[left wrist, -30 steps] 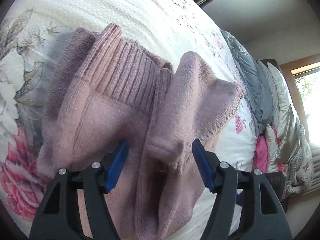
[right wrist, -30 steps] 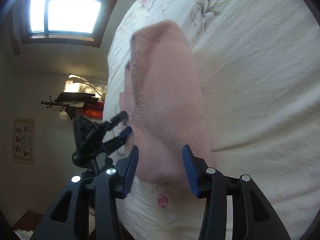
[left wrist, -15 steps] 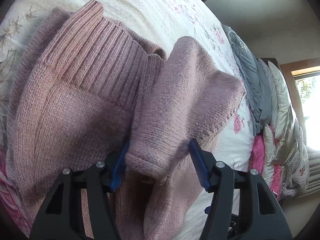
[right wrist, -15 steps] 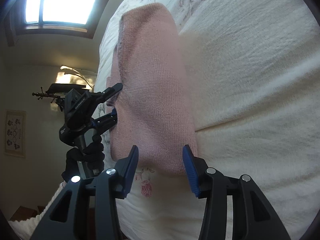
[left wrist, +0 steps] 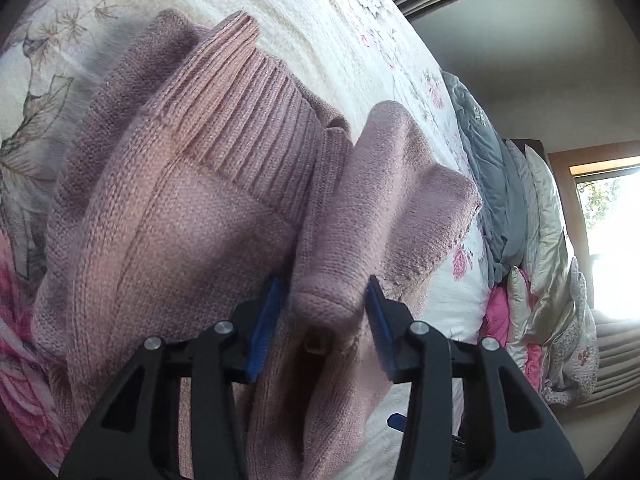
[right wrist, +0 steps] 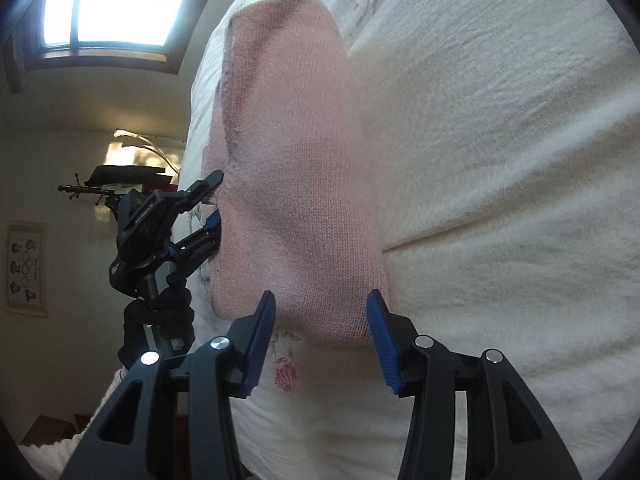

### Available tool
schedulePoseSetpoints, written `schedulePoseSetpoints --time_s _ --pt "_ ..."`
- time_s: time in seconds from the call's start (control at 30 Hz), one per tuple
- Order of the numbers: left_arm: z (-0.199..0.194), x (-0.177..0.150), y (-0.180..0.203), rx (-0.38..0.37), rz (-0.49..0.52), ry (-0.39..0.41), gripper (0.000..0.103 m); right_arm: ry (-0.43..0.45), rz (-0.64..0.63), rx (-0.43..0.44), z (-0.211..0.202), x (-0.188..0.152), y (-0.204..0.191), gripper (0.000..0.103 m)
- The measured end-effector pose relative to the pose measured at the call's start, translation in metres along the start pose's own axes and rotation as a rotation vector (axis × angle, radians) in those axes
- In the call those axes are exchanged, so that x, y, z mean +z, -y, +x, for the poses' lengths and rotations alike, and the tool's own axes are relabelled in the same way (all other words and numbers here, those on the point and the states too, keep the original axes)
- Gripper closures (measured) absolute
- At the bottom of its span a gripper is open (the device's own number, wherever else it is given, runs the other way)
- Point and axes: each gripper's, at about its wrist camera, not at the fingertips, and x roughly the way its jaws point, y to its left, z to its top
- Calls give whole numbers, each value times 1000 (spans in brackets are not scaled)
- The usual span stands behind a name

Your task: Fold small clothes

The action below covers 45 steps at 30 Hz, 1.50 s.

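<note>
Two hand-held black grippers with blue finger pads work one dusty-pink knitted sweater (left wrist: 208, 216) that lies on a cream quilted bedspread with pink rose print (left wrist: 320, 20).

Left wrist view: the left gripper (left wrist: 324, 312) has its jaws partly apart, with a rolled fold of the sweater's plain knit (left wrist: 384, 184) between the blue pads (left wrist: 262, 328). The fabric fills the gap and appears to touch both pads, but the contact is partly hidden by the knit, so a firm clamp cannot be confirmed. The sweater's ribbed band (left wrist: 248, 116) sits to the left of the fold, bunched and raised. Along the far right side of the bed: a row of grey, cream and pink pillows and folded bedding (left wrist: 524, 240).

Right wrist view: the right gripper (right wrist: 322, 332) is wide open. The lower edge of the sweater (right wrist: 296, 184) lies between its fingertips, but neither pad touches the knit; nothing is held. From this side the sweater lies as a long smooth panel running away from the camera across the bedspread (right wrist: 500, 160).

The left gripper (right wrist: 212, 208) is seen at the sweater's left edge, held by a hand in a black glove (right wrist: 160, 312). A bright window (right wrist: 112, 4) is at upper left.
</note>
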Motion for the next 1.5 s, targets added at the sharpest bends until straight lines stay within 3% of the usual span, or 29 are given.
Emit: schedulePoseSetpoints --time_s 0.17,0.23,0.3,0.37,0.53,0.77,0.87,0.97,1.13,1.27,1.33,1.5 --pt "12 6 12 -5 10 -14 45 -16 -22 -7 6 2 -9 54" --pt "16 6 19 -8 34 -26 47 -19 -31 -14 6 2 -10 54" --pt "18 4 28 3 69 -20 66 -17 -30 -13 5 0 -10 54" --pt "17 3 30 -1 86 -14 76 -12 -25 -14 4 -2 -9 54" --pt "6 -2 33 23 123 34 82 -6 -10 -21 -1 -4 -3 53" --pt "-70 -27 54 -73 194 157 84 -4 -27 -14 -8 -3 -1 52" --pt "-106 -26 42 -75 173 211 84 -1 -47 0 -12 -3 -5 51" --pt "-122 -16 16 -3 147 243 83 -6 -70 22 -10 -3 -12 50" --pt "-96 8 -42 103 30 179 83 -45 -93 31 14 -5 -27 46" --pt "-91 8 -53 60 -12 172 79 -81 -98 34 35 -6 -33 46" --pt "-100 2 -52 91 -30 173 65 -102 -105 24 43 -8 -35 46" --pt "-130 -42 -42 116 42 136 50 -132 -114 1 59 -10 -38 46"
